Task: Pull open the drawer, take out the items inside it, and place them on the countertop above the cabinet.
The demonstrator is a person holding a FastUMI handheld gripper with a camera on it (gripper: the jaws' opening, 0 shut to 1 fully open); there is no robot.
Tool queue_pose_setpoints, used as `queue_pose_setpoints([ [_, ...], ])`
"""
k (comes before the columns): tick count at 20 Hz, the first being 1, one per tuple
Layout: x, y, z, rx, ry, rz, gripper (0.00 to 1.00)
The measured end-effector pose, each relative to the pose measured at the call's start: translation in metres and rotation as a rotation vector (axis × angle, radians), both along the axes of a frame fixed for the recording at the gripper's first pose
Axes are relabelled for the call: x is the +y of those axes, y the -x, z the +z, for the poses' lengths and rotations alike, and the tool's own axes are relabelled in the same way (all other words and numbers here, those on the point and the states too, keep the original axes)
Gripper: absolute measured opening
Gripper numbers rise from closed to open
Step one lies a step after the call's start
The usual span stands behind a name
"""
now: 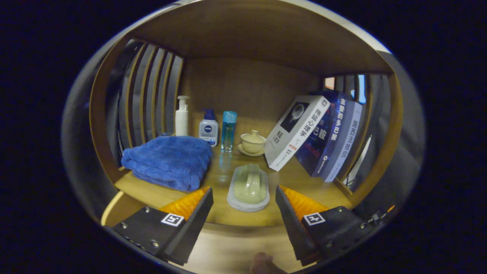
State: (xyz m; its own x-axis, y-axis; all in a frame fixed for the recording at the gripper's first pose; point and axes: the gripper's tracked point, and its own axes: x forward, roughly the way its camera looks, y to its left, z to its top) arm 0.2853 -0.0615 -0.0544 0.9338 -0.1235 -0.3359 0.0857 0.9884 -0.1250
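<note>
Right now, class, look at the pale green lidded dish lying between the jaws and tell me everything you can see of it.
The pale green dish looks like glazed ceramic or plastic: an oblong, domed lid with a raised ridge handle along its top, closed over a flat, pale grey base with rounded ends. It lies flat on the wooden shelf, lengthwise away from the gripper. The open jaws flank it without touching. The blue towel lies apart from it.

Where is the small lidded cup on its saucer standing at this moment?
In the gripper view, the lidded cup stands at the back of the wooden shelf, between the blue bottle and the leaning books, beyond the open gripper.
</note>
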Motion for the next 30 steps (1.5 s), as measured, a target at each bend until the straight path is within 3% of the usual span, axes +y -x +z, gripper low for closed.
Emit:
queue_pose_setpoints([
  [6, 0.008, 0.054, 0.042, -0.076, -0.153, -0.024, 0.98],
  [16, 0.03, 0.17, 0.082, -0.219, -0.089, -0.002, 0.98],
  [21, 0.04, 0.226, 0.065, -0.224, -0.144, -0.022, 0.98],
  [30, 0.034, 0.283, 0.01, -0.246, -0.127, -0.064, 0.98],
])
